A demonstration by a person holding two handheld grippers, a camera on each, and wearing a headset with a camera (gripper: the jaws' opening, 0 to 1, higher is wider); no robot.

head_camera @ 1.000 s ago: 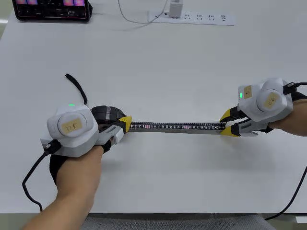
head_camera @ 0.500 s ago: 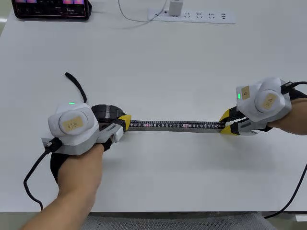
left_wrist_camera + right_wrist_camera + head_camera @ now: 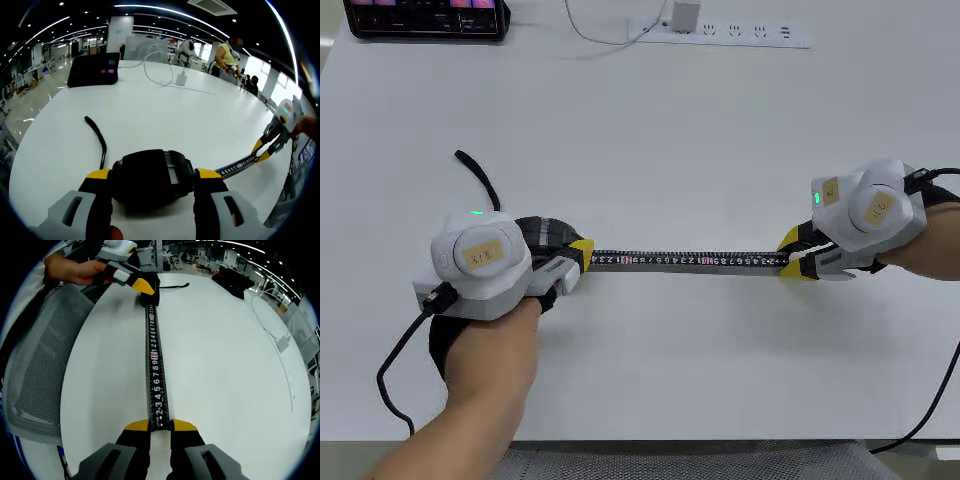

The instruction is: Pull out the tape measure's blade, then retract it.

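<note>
Running crosswise: blade [image 3: 685,260], case [image 3: 545,235] in left tongs [image 3: 572,262], tip in right tongs [image 3: 788,257]

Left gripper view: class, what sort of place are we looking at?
Probably a large open-plan lab or workshop hall: long ceiling light strips, a wide white table, and other people standing in the background.

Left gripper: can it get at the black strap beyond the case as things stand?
Probably not yet. The left gripper is shut on the tape measure case, so its jaws are full. The strap lies on bare table just beyond, nothing across it.
</note>
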